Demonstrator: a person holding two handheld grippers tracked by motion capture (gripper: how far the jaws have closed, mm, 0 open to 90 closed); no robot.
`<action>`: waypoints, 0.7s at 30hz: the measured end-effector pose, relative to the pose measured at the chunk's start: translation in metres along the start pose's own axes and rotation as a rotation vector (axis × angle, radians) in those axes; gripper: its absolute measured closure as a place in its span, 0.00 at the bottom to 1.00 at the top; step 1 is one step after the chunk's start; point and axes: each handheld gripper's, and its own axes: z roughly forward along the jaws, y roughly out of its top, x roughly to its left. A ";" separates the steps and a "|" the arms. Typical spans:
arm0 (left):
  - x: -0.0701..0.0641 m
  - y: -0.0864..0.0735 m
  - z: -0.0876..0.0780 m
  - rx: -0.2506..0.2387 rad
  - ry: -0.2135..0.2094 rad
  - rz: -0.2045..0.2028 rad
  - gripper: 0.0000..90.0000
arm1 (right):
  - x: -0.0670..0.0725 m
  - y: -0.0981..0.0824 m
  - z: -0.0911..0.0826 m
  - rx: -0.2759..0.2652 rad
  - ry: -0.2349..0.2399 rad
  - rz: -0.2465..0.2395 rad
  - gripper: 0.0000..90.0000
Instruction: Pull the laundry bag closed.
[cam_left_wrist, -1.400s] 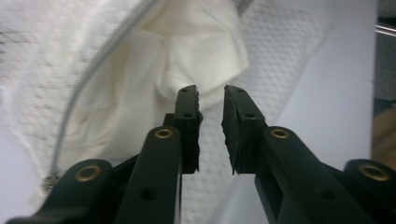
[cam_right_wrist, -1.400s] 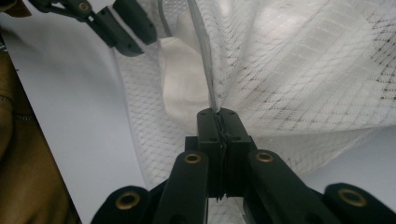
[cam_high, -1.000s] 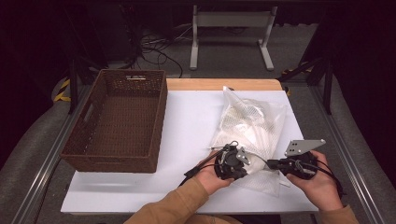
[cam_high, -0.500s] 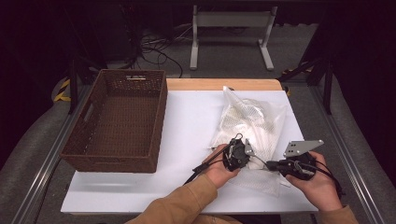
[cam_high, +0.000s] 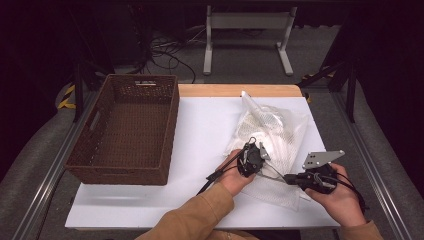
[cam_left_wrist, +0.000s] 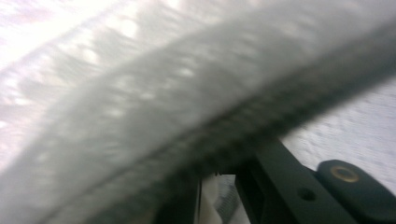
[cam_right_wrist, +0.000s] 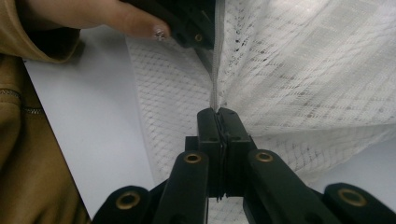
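White mesh bag (cam_high: 272, 131), unlabelled, is pinched by left tool (cam_high: 251, 159) and right tool (cam_right_wrist: 218, 122).

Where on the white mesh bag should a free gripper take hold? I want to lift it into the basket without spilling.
Grip the mesh bag by its seamed edge, coming level from the person's side, as the right gripper does: that flat doubled edge fits shut jaws; the bulging middle likely slips.

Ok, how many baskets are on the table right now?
1. The brown wicker basket sits on the table's left side, apart from the white mesh bag at the right.
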 end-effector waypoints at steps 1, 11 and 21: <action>-0.002 0.000 -0.002 0.005 -0.010 0.004 0.91 | 0.000 0.000 0.000 -0.001 0.000 0.001 0.99; -0.013 -0.018 -0.042 0.016 -0.062 0.023 0.74 | -0.001 0.002 0.001 -0.007 -0.002 0.000 0.98; -0.003 -0.053 -0.087 -0.007 -0.062 -0.051 0.73 | 0.001 0.003 0.002 -0.004 0.004 -0.006 0.98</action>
